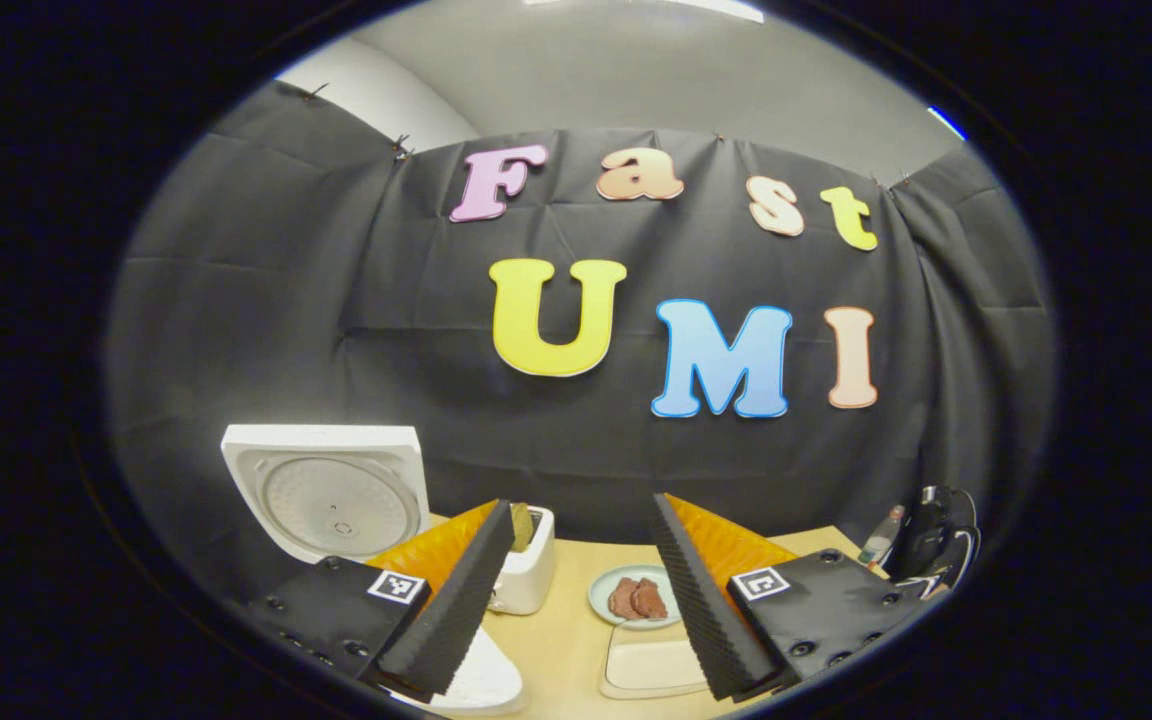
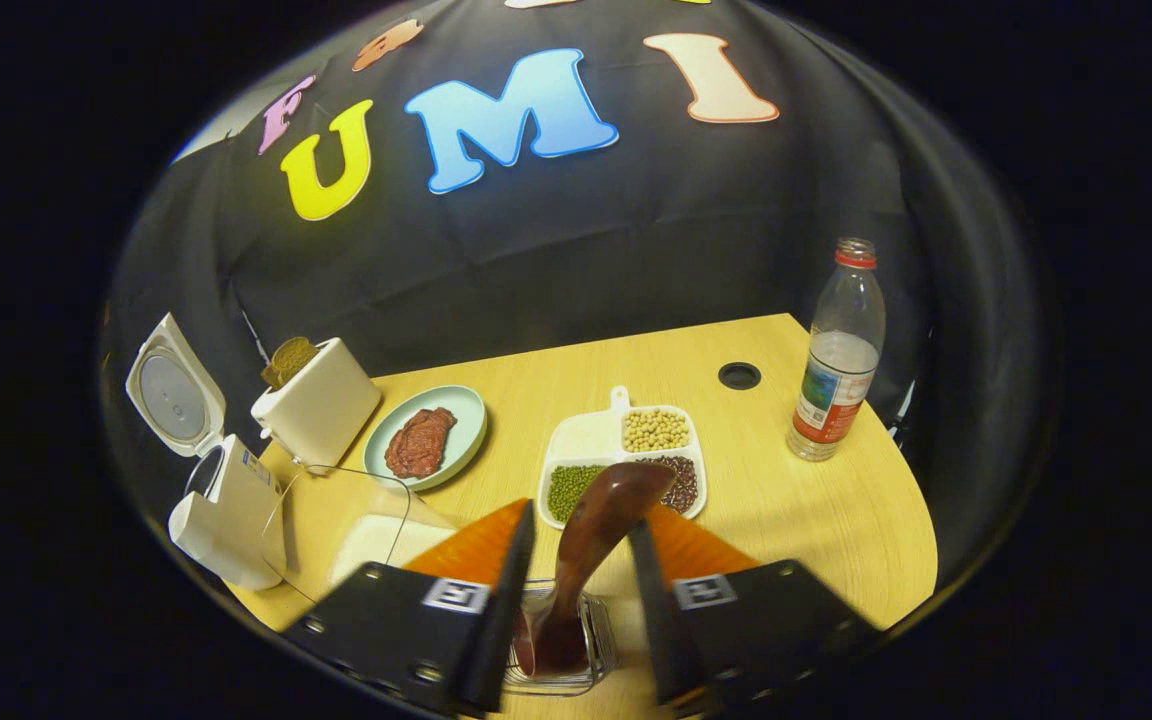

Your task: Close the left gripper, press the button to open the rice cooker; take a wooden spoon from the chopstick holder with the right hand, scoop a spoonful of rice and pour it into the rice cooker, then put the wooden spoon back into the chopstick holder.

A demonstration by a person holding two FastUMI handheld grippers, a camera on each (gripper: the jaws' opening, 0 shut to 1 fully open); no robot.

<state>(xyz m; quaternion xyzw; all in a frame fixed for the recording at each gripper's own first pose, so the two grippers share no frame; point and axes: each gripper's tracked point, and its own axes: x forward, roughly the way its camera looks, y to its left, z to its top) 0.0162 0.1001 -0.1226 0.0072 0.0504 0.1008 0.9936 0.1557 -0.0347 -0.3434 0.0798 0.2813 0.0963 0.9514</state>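
Rice cooker stands lid-up beside toaster; wooden spoon rises from chopstick holder between the spread right claw; left claw spread.

We see rice cooker body cut by lower edge; wooden spoon handle base hidden inside chopstick holder; holder's bottom cropped.
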